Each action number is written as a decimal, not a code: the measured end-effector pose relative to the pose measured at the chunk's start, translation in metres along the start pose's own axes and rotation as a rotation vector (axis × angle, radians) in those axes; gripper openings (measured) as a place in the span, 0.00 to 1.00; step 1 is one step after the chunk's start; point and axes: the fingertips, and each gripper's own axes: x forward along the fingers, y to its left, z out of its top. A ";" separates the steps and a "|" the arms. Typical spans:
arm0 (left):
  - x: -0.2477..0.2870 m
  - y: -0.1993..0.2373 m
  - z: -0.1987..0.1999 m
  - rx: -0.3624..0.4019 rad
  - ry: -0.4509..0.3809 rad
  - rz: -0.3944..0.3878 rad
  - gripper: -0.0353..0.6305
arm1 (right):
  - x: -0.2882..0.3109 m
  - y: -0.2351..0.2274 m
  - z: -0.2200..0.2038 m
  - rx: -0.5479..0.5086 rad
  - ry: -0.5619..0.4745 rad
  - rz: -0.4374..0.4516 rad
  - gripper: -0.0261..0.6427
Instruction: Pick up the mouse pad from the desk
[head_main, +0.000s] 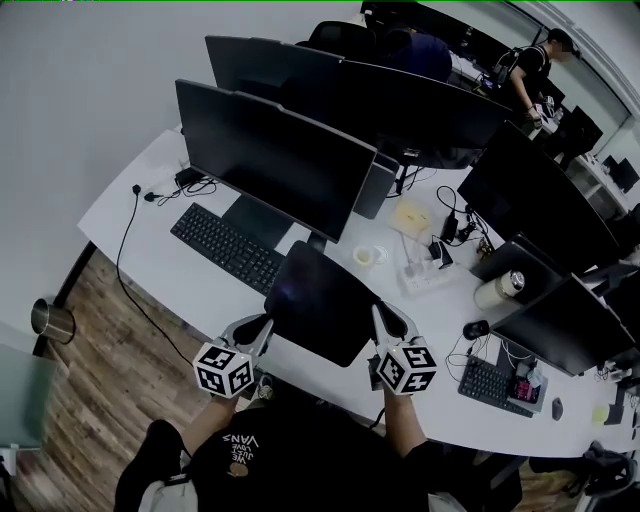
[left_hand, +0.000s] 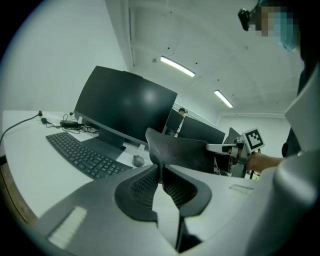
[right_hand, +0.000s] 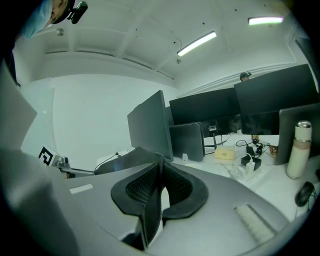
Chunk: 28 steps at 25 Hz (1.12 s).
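Observation:
The black mouse pad (head_main: 322, 298) hangs in the air above the white desk (head_main: 150, 255), held by its two near corners. At its left corner my left gripper (head_main: 266, 323) is shut on the pad; at the right corner my right gripper (head_main: 381, 314) is shut on it too. In the left gripper view the pad's edge (left_hand: 177, 152) stands pinched between the dark pads of my left gripper (left_hand: 161, 169), and the other gripper (left_hand: 226, 147) grips the far corner. The right gripper view shows the pad (right_hand: 127, 159) clamped in my right gripper (right_hand: 160, 170).
A black keyboard (head_main: 228, 247) and a large monitor (head_main: 275, 155) sit left of the pad. To the right are a small white cup (head_main: 370, 256), a power strip (head_main: 425, 272), a flask (head_main: 500, 290) and a mouse (head_main: 476, 329). A person (head_main: 535, 65) stands far back.

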 end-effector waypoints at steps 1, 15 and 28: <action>0.000 0.002 0.003 0.004 -0.007 -0.003 0.11 | 0.000 0.002 0.003 0.000 -0.010 0.000 0.10; -0.001 0.022 0.020 0.042 -0.023 -0.057 0.11 | 0.011 0.019 0.010 0.001 -0.050 -0.058 0.10; 0.010 0.026 0.021 0.061 -0.001 -0.124 0.11 | 0.012 0.016 0.004 0.004 -0.056 -0.132 0.10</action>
